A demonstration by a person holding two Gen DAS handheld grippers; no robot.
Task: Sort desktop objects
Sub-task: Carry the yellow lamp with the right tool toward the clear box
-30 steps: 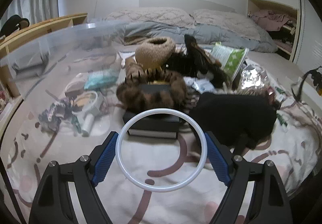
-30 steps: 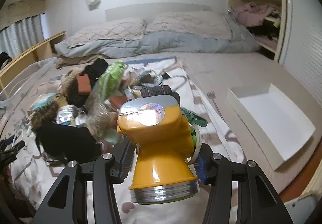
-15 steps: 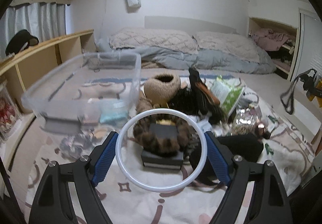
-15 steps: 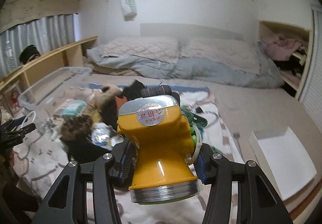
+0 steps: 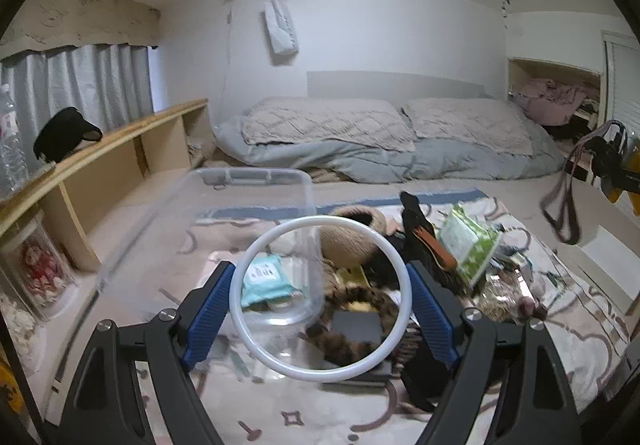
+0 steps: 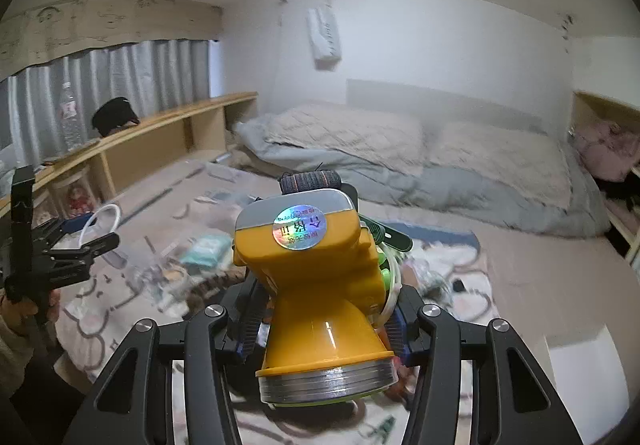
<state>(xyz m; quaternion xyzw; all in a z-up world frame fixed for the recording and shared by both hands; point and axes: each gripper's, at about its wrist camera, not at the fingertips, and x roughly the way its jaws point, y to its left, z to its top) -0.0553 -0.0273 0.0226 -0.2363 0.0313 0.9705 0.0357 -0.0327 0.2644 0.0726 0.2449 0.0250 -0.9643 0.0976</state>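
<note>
My left gripper point(image 5: 320, 307) is shut on a white plastic ring point(image 5: 244, 315), held upright between the blue pads point(image 5: 206, 311), above a patterned blanket. A clear plastic bin point(image 5: 240, 181) sits ahead and left. A pile of objects point(image 5: 404, 257) lies behind the ring: a tan fuzzy hat, a green packet, a dark book, furry brown items. My right gripper point(image 6: 320, 325) is shut on a yellow flashlight point(image 6: 316, 277) with a silver sticker, lens end toward the camera. The left gripper with its ring shows at the left of the right wrist view point(image 6: 86, 235).
A bed with grey duvet and pillows point(image 5: 380, 137) lies at the back. A wooden shelf point(image 5: 112, 157) runs along the left wall. A white shallow box point(image 6: 588, 377) sits on the floor at right. A teal packet point(image 5: 266, 279) lies inside the bin.
Both grippers have risen and tilted upward, so more of the room and ceiling shows. The ring and flashlight stay held. The right view has swung to the left.
</note>
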